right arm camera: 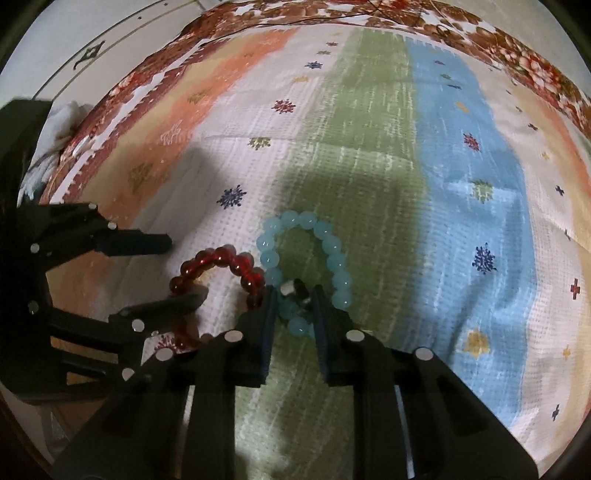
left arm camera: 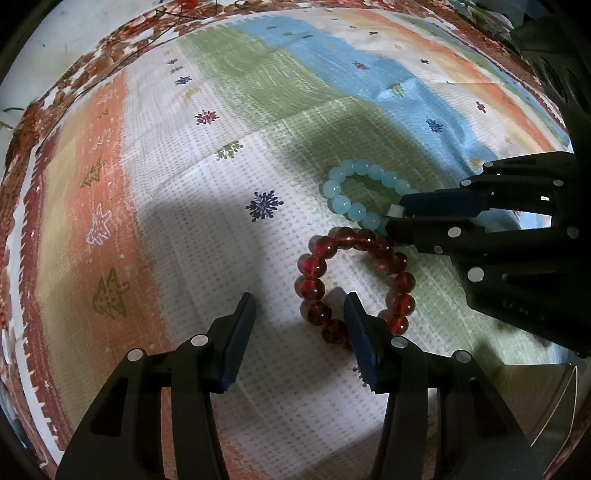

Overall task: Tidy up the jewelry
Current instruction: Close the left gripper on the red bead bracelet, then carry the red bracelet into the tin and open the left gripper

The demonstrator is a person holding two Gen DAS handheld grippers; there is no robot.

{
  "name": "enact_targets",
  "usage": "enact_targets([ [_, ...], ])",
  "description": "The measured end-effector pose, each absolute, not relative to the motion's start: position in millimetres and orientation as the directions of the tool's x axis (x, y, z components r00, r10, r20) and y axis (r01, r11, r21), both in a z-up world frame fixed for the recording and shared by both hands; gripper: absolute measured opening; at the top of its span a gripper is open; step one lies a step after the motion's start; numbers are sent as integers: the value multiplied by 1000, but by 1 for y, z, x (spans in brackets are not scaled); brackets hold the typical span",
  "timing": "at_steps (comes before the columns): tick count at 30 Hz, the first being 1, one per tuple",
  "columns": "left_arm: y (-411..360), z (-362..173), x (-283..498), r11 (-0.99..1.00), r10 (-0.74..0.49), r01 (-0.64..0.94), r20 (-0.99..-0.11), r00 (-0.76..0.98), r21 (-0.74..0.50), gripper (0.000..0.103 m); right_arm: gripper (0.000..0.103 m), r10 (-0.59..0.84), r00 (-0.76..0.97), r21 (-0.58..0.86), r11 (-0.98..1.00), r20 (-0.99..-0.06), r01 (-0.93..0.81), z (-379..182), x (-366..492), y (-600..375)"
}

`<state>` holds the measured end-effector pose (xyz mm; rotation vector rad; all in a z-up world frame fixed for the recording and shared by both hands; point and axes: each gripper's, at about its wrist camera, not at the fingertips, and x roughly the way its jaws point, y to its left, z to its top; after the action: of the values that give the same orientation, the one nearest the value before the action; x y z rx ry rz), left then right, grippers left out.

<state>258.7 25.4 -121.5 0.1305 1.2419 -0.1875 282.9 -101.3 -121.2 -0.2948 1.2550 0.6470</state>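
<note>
A dark red bead bracelet (left arm camera: pixel 354 280) lies flat on the patterned cloth (left arm camera: pixel 192 229); it also shows in the right wrist view (right arm camera: pixel 221 264). A light blue bead bracelet (left arm camera: pixel 351 192) lies just beyond it, touching it, and shows in the right wrist view (right arm camera: pixel 306 254). My left gripper (left arm camera: pixel 299 306) is open, with its right finger over the near side of the red bracelet. My right gripper (right arm camera: pixel 293 295) straddles the near beads of the blue bracelet, its jaws narrowly apart around them; whether they press the beads is unclear. It also shows in the left wrist view (left arm camera: pixel 397 216).
The colourful striped cloth (right arm camera: pixel 461 221) covers the surface, with a red-brown floral border (right arm camera: pixel 332 14) at the far edge. A white crumpled cloth (right arm camera: pixel 62 122) lies at the far left. A shiny metallic object (left arm camera: pixel 535 398) sits at the lower right.
</note>
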Motion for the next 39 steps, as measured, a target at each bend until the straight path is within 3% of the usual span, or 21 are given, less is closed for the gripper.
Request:
enact_targets([
  [4,26,-121,259,978,-72,211,-948,311,-5,47,16,295,165,144,793,-941,-592,-120,284,-104],
  [5,27,-120,259,978,-74,206,-947,313,-8,36,11,298,165,147,793,-940,-591,-119,284,-105],
  [7,30,-119,260,981,-96,193,-946,311,-36,17,10,298,171,146,796,-939,-587,-115,285,-105],
  [31,32,-85,250,981,-142,175,-913,382,-79,13,10,293,221,112,800,-930,-590,-88,268,-111],
  [39,35,-68,239,993,-80,115,-893,444,-32,13,10,299,285,83,809,-911,-582,-65,255,-117],
])
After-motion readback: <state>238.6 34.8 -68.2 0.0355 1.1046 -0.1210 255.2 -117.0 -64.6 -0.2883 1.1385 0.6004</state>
